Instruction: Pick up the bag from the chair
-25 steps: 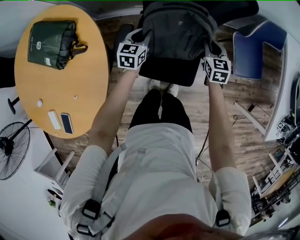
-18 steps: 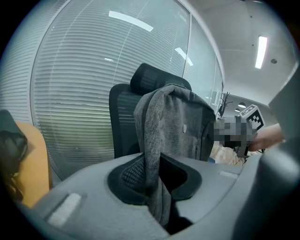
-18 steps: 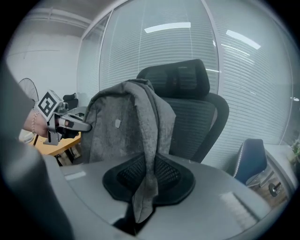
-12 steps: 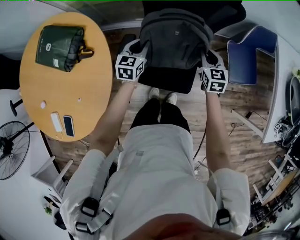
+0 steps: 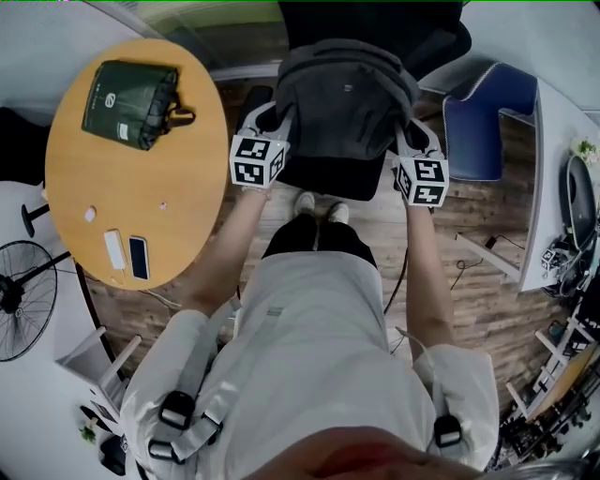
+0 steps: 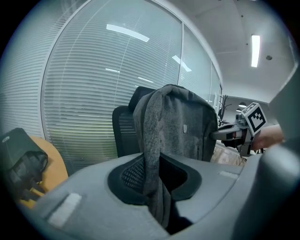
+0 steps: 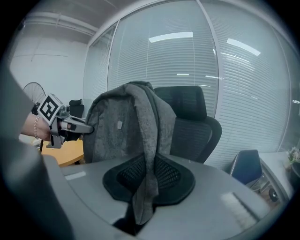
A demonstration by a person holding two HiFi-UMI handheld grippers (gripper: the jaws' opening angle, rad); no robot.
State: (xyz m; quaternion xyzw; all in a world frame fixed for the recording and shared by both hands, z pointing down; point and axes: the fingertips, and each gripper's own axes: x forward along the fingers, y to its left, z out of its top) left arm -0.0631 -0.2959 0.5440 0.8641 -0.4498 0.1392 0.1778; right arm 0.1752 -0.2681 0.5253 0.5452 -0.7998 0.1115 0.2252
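Observation:
A grey backpack (image 5: 342,98) hangs upright between my two grippers, in front of the black office chair (image 5: 375,28). My left gripper (image 5: 274,122) is shut on one grey shoulder strap (image 6: 154,154), which runs down between its jaws. The right gripper (image 5: 409,133) is shut on the other strap (image 7: 147,154) in the same way. The backpack body (image 6: 187,126) shows beyond the left jaws, with the chair back (image 6: 123,131) behind it. In the right gripper view, the backpack (image 7: 117,136) stands before the chair (image 7: 194,126).
A round wooden table (image 5: 187,206) stands at the left with a dark green bag (image 5: 129,91), a phone (image 5: 139,258) and a small white item (image 5: 114,248). A blue chair (image 5: 487,122) and a white desk (image 5: 562,141) are at the right. A fan (image 5: 23,300) stands lower left.
Both grippers have drawn nearer to me with the backpack held by its straps. Less of the chair seat shows below the bag. Both holds are unchanged.

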